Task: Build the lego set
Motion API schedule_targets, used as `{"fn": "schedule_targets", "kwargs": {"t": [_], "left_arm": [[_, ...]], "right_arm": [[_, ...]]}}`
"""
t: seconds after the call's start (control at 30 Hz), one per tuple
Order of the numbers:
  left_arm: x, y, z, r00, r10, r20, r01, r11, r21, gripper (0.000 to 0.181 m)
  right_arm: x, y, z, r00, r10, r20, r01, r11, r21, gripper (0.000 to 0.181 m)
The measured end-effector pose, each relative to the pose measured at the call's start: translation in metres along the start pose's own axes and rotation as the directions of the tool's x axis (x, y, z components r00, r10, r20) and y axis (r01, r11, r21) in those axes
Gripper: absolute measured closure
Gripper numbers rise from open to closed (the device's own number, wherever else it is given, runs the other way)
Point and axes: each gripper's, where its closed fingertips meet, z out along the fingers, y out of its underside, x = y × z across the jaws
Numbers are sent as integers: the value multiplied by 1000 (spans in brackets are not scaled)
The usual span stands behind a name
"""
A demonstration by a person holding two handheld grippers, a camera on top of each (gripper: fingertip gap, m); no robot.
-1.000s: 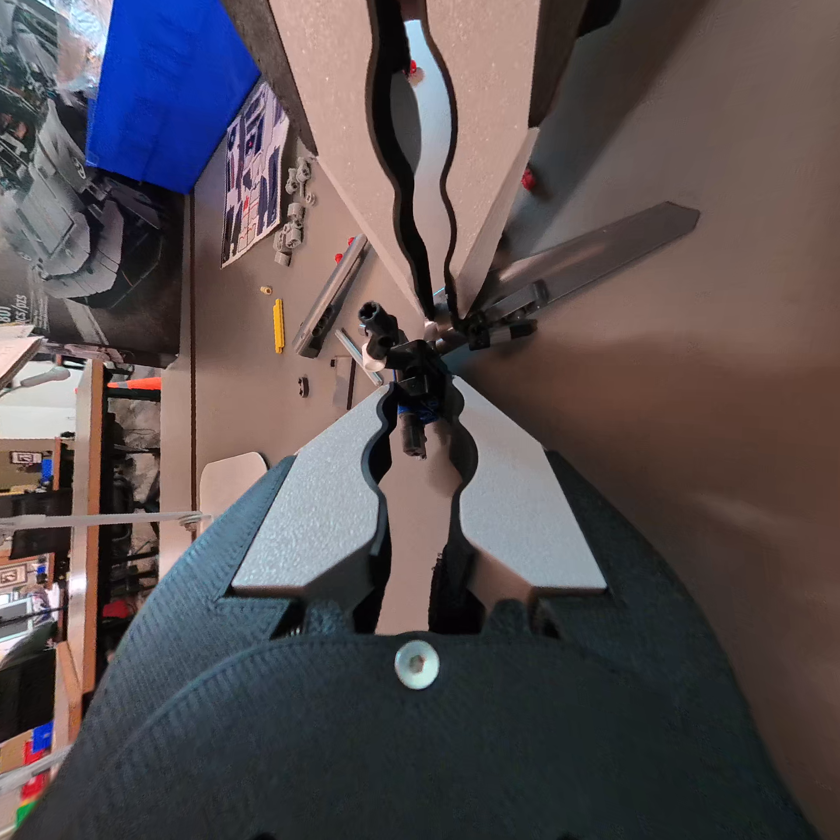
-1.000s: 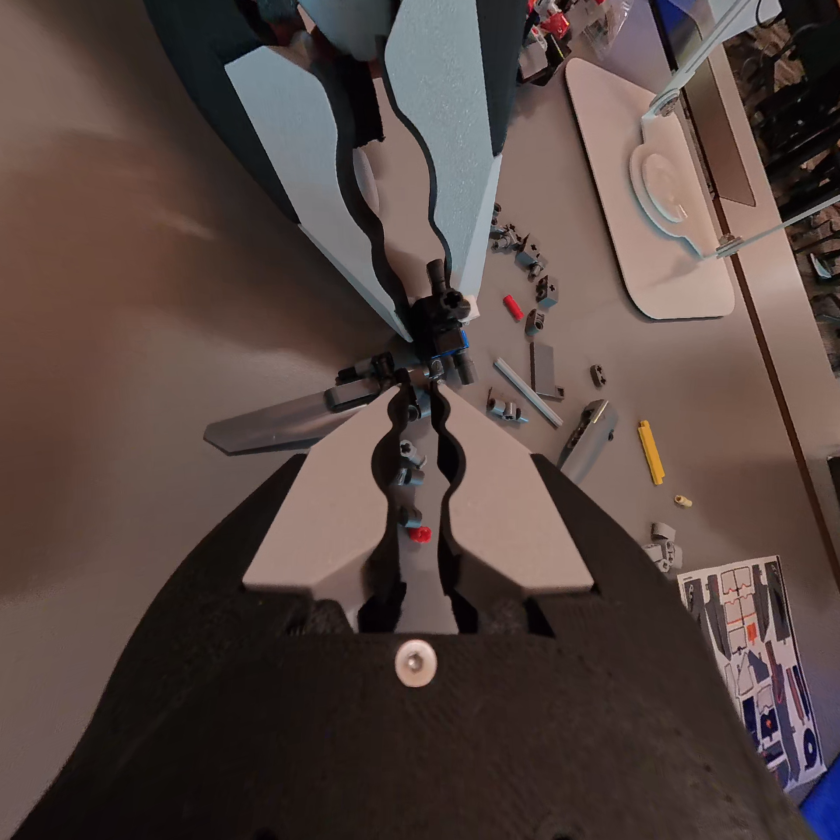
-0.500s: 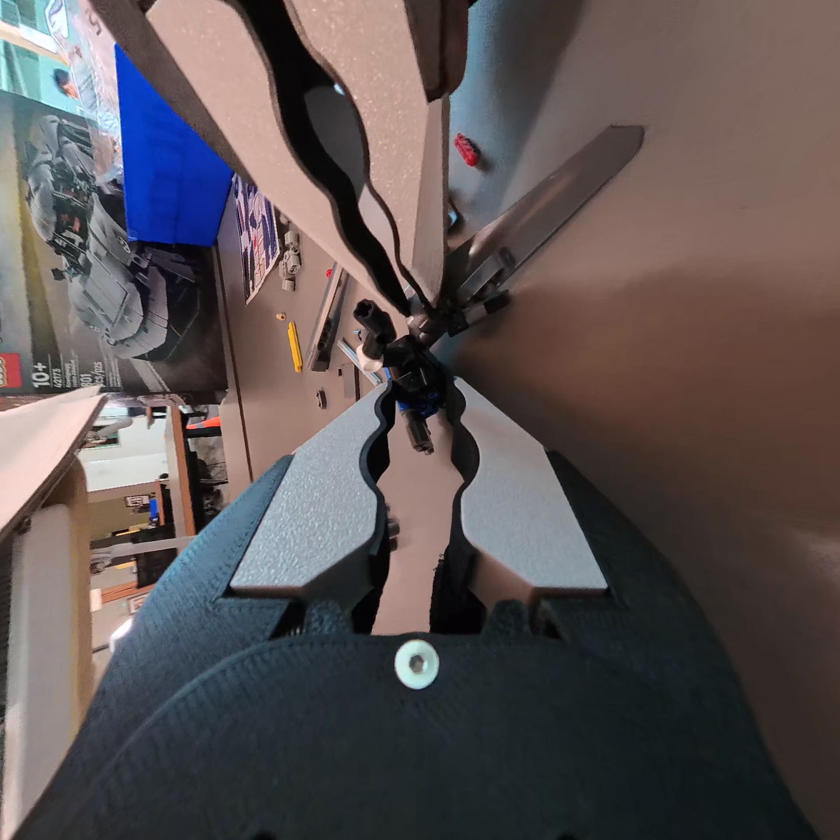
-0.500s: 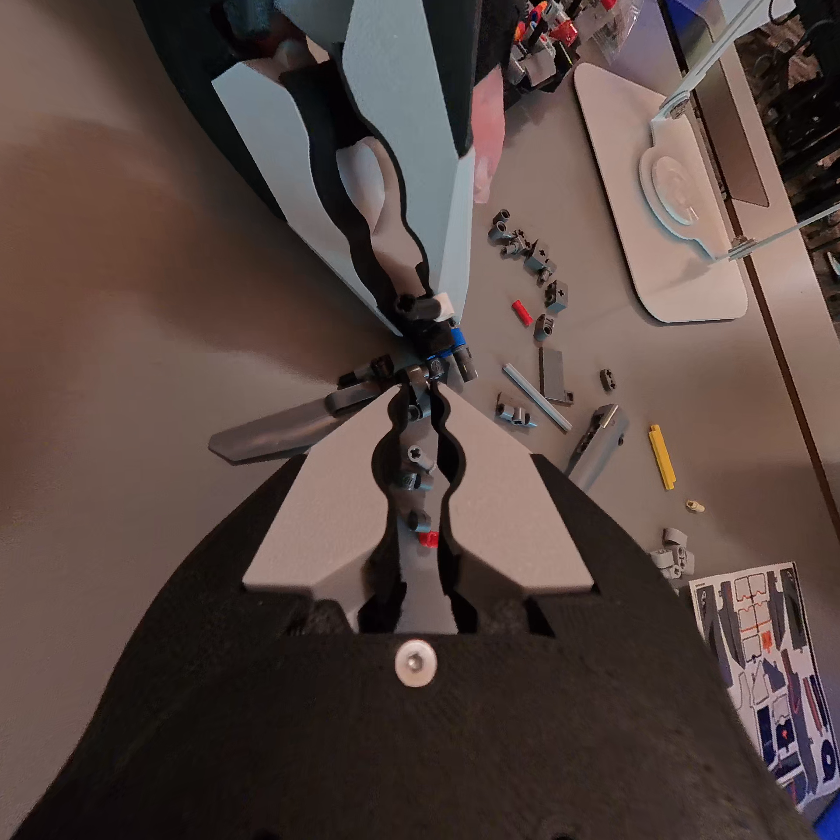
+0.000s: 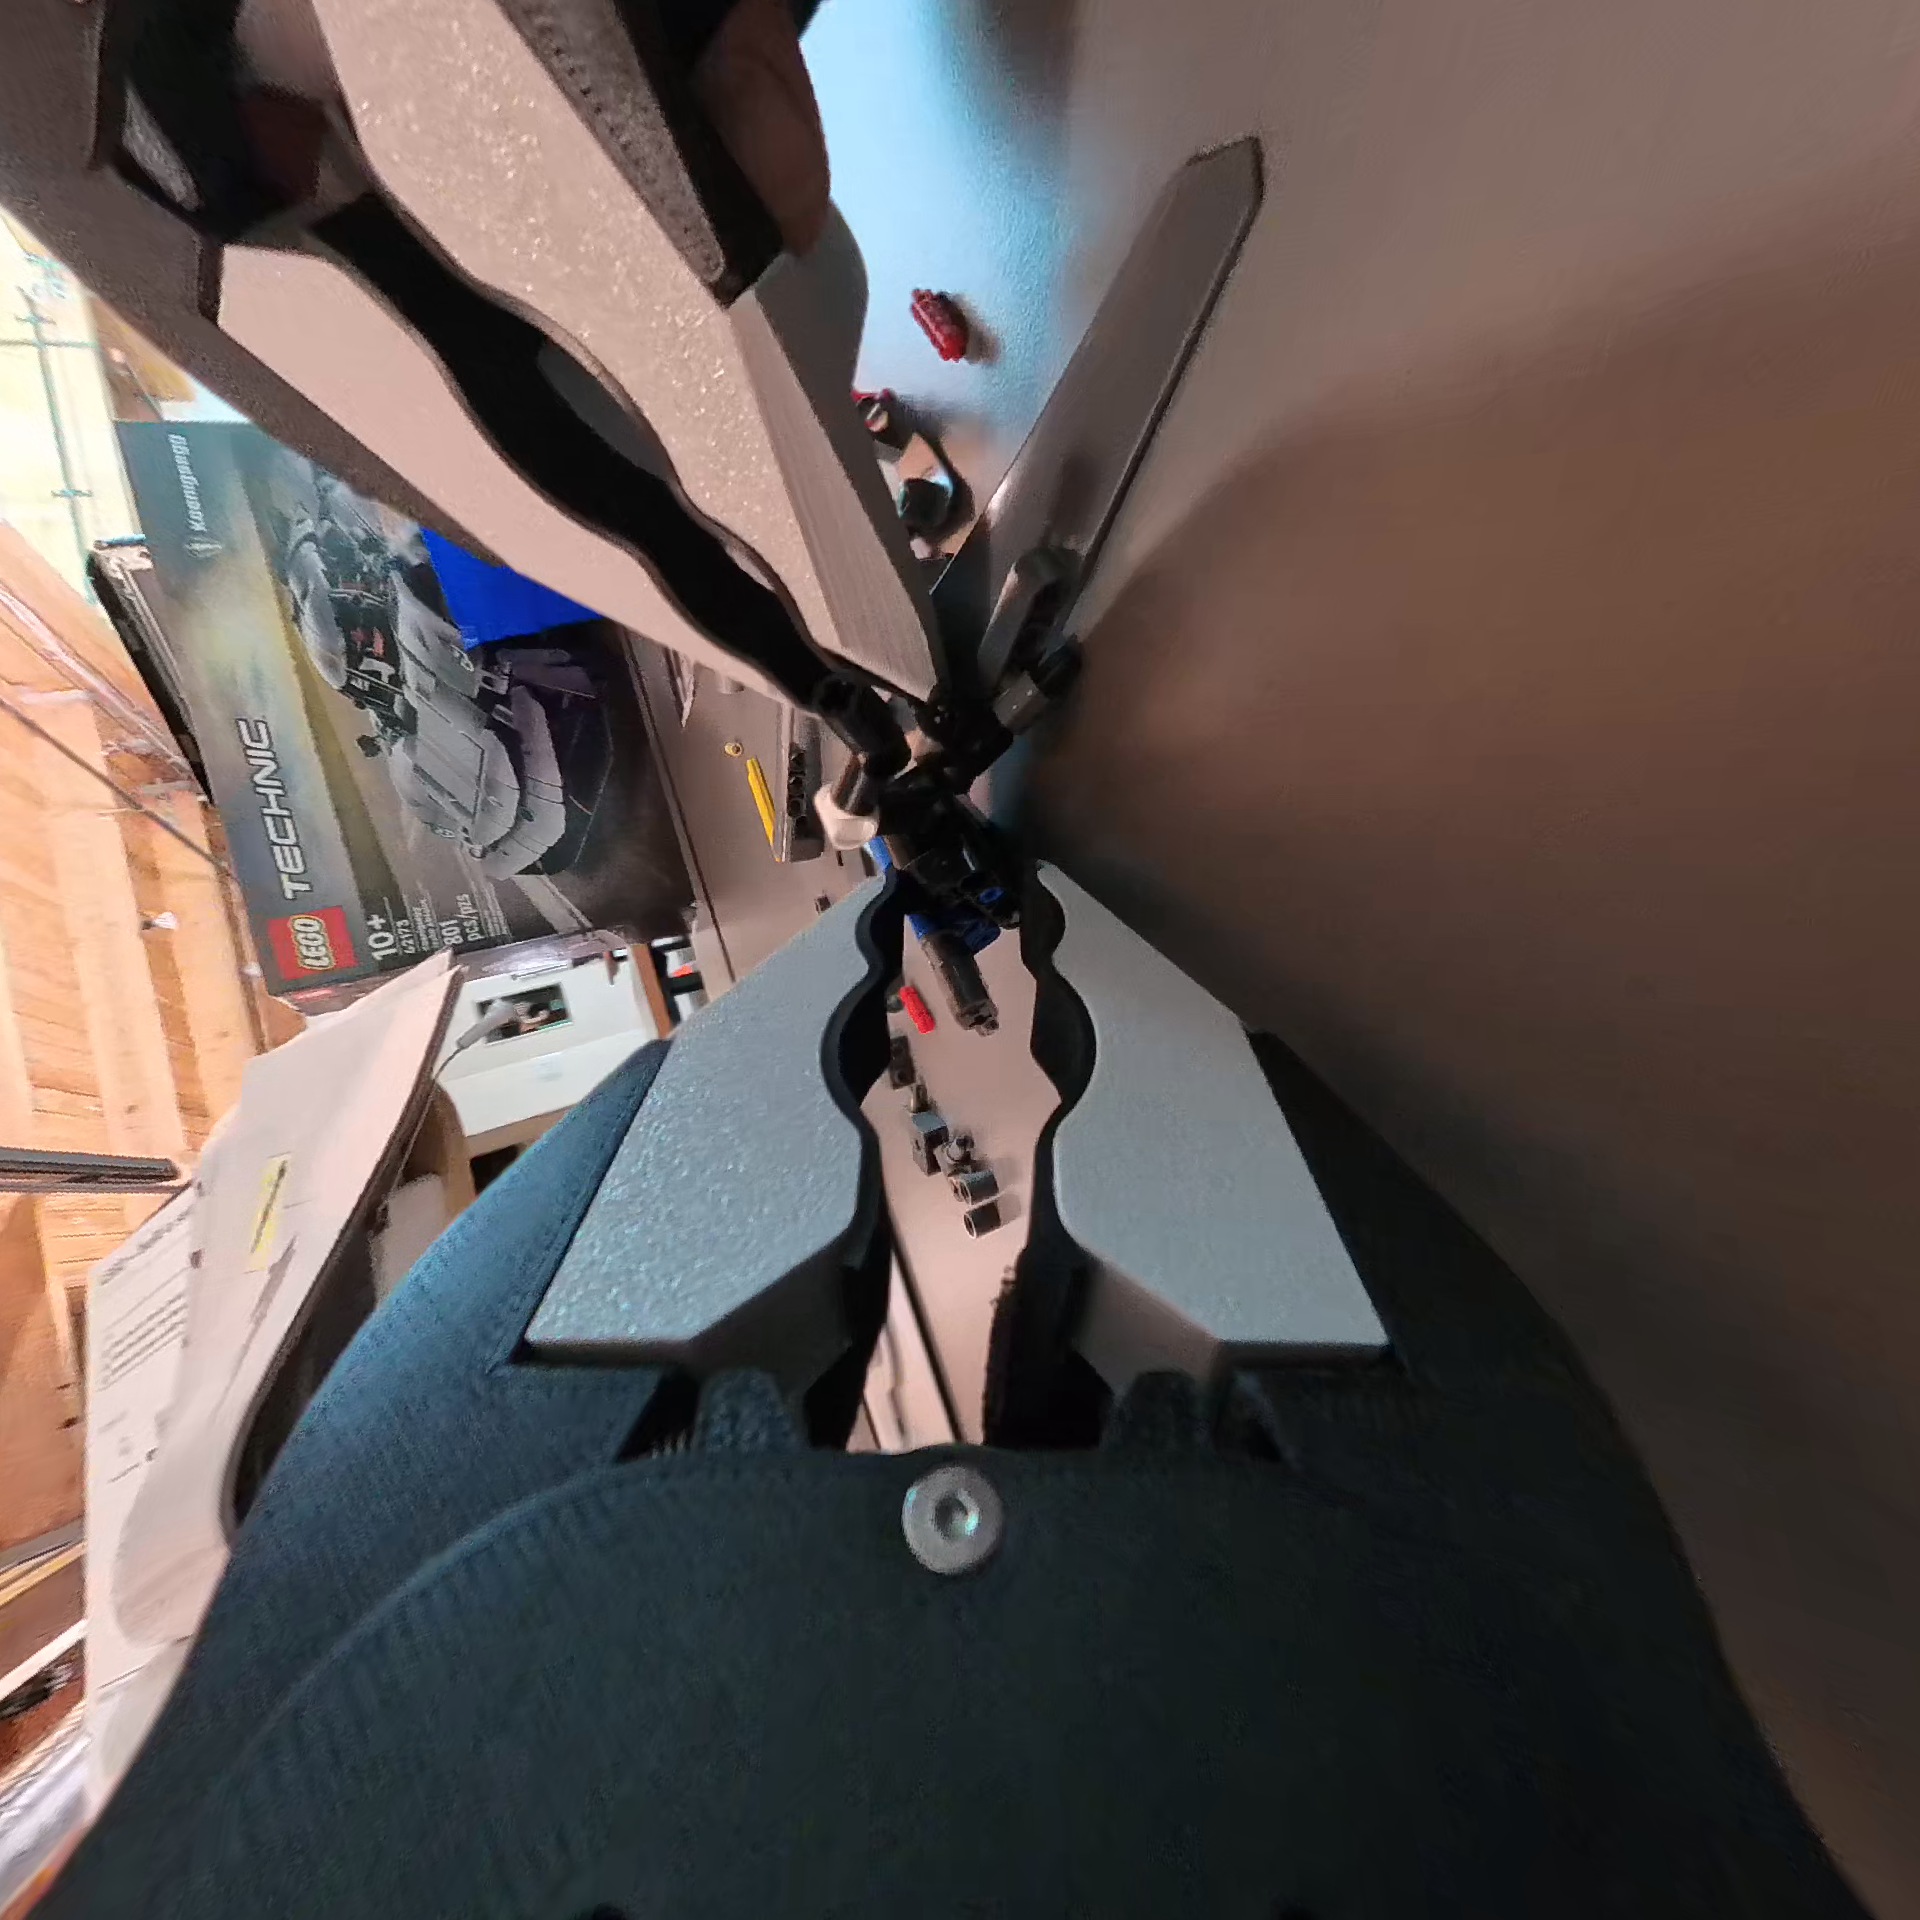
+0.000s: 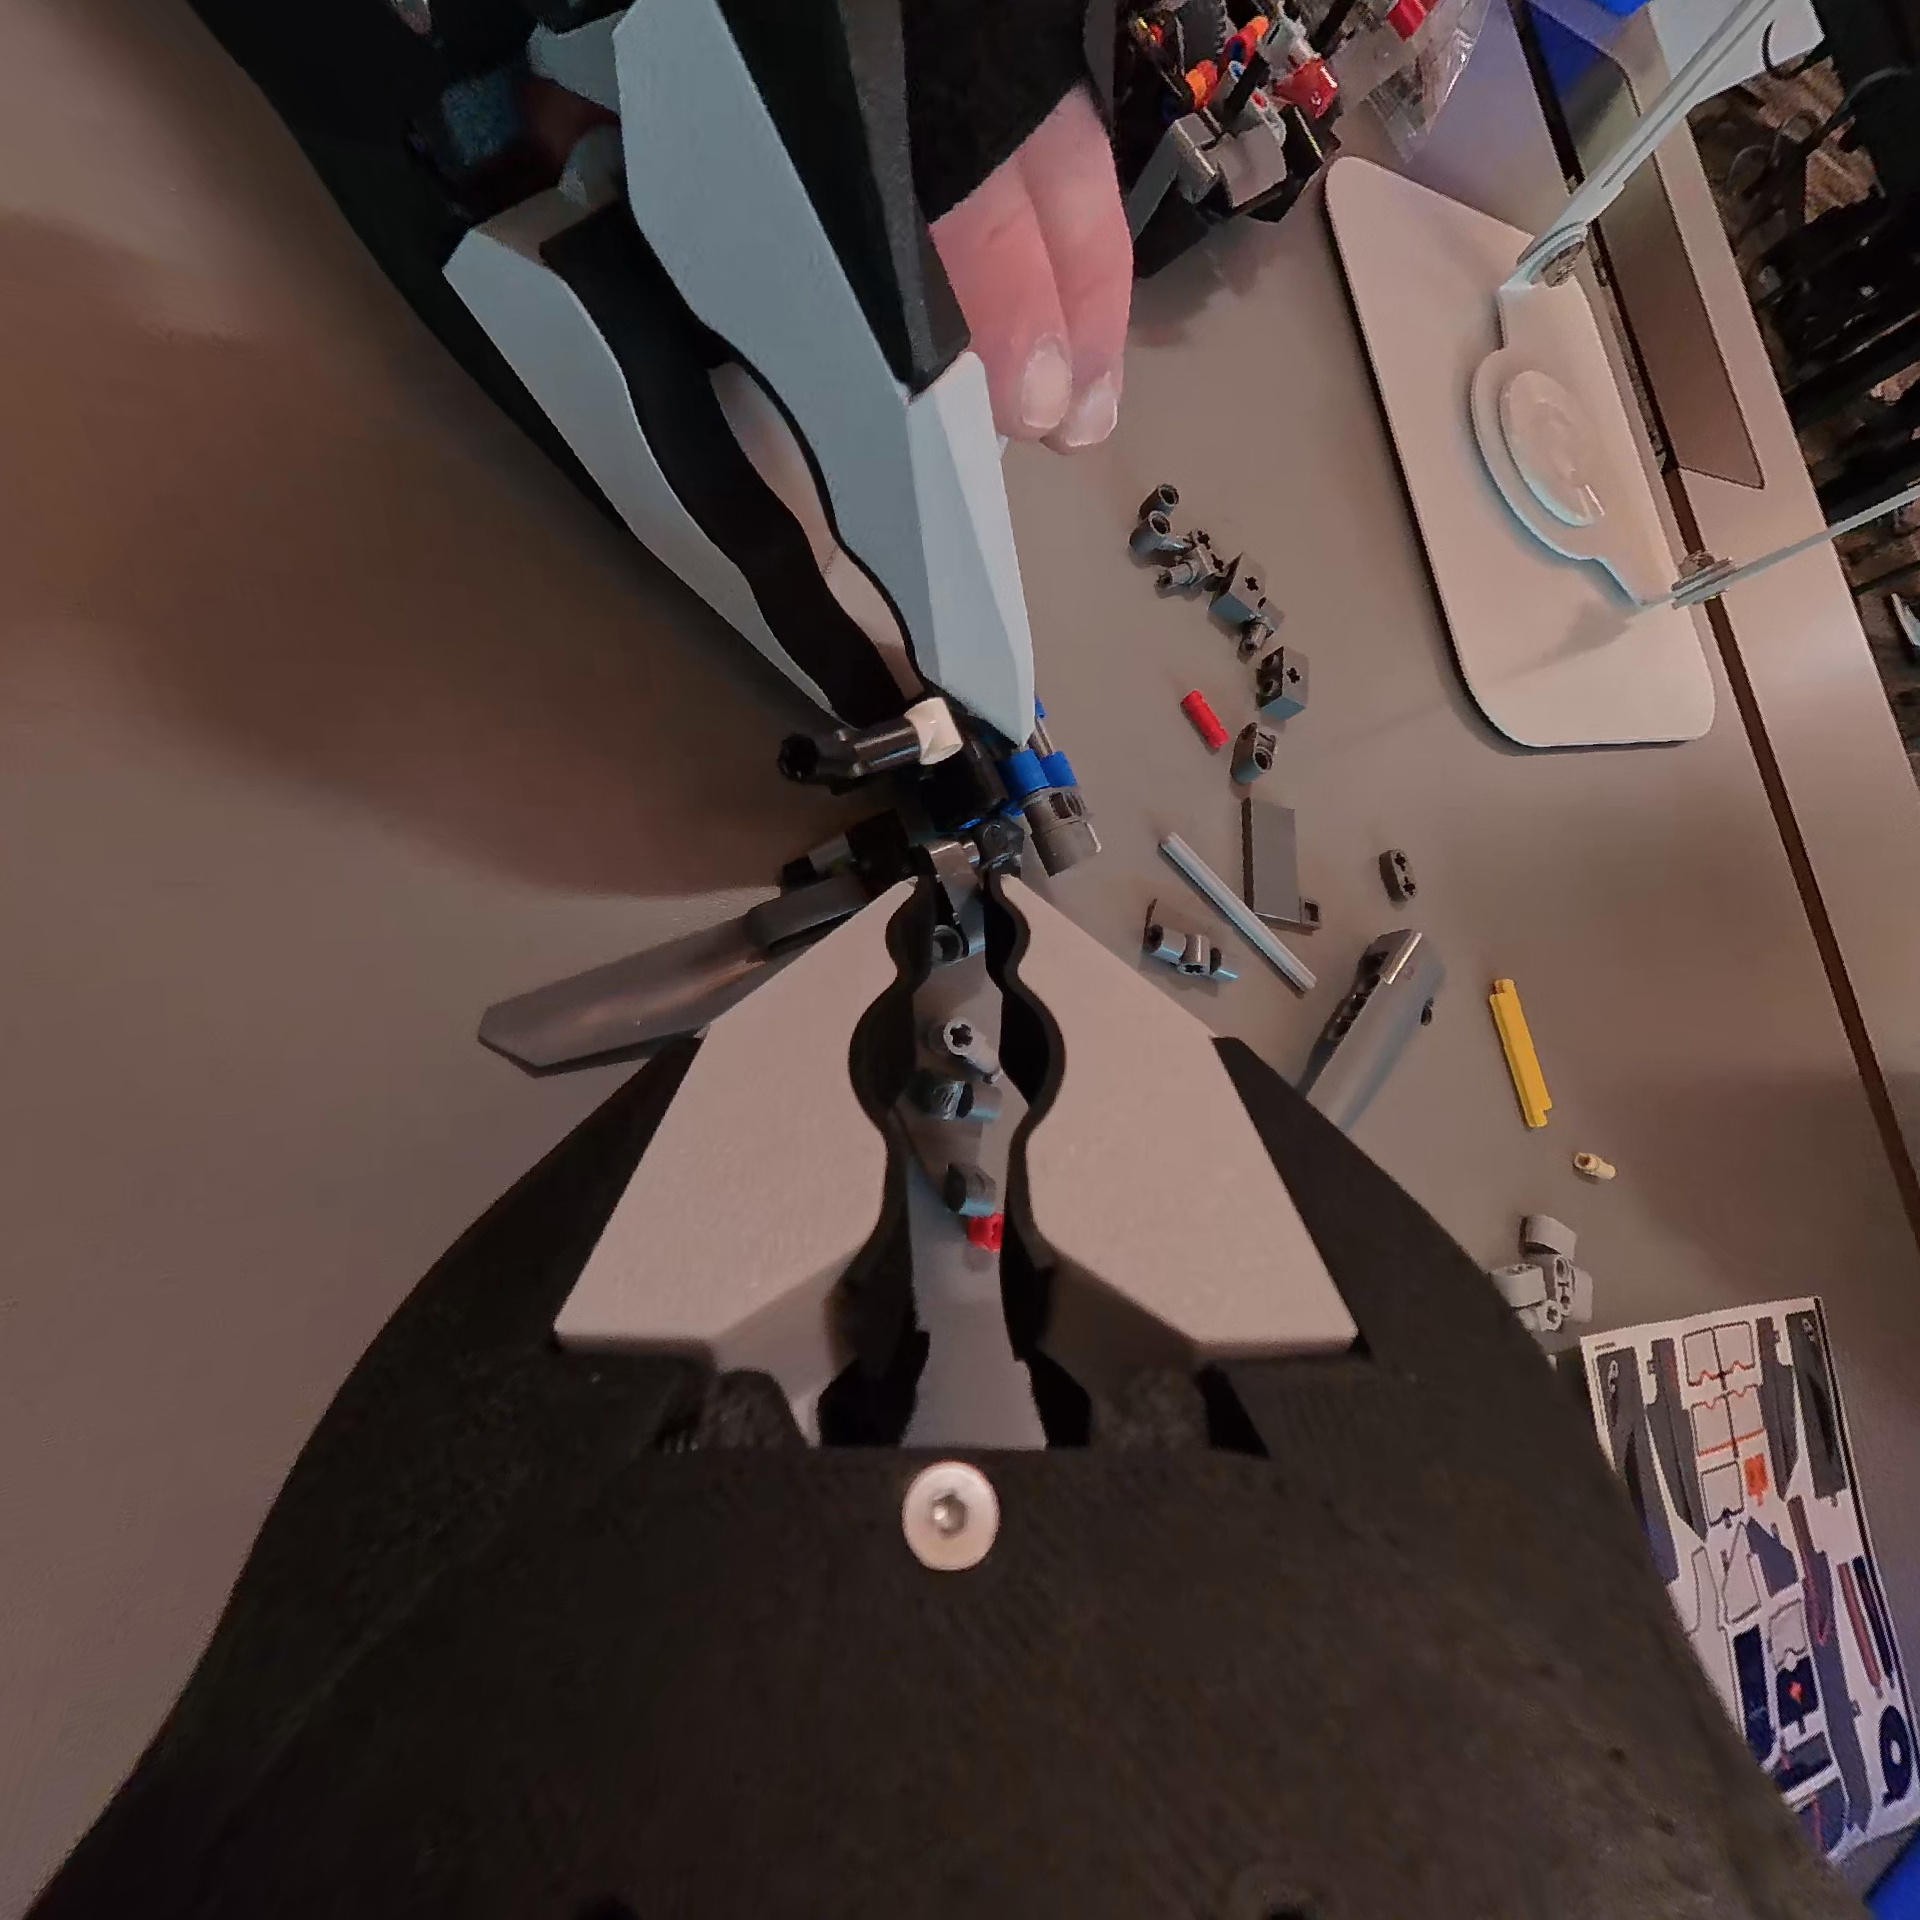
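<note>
Left wrist view shows the left gripper [image 5: 961, 883] clamped on the black-and-blue lego assembly [image 5: 940, 842], held above the grey table [image 5: 1507, 727]. The right gripper [image 6: 961, 883] pinches its other end. A printed set box [image 5: 416, 727] and a sticker sheet [image 6: 1766, 1538] lie nearby.

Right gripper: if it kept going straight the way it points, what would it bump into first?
Probably the left gripper: it faces the right gripper tip to tip, both clamped on the small lego assembly; depth is uncertain.
</note>
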Motion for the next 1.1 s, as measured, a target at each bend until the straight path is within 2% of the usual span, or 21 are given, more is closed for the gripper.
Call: {"fn": "schedule_targets", "kwargs": {"t": [0.67, 1.1], "left_arm": [[0, -2, 0, 990, 125, 58, -121, 991, -60, 163], [0, -2, 0, 988, 144, 64, -139, 988, -71, 163]], "right_arm": [[-1, 0, 0, 1000, -8, -14, 8, 1000, -10, 174], [-1, -4, -3, 1000, -16, -26, 17, 1000, 15, 174]]}}
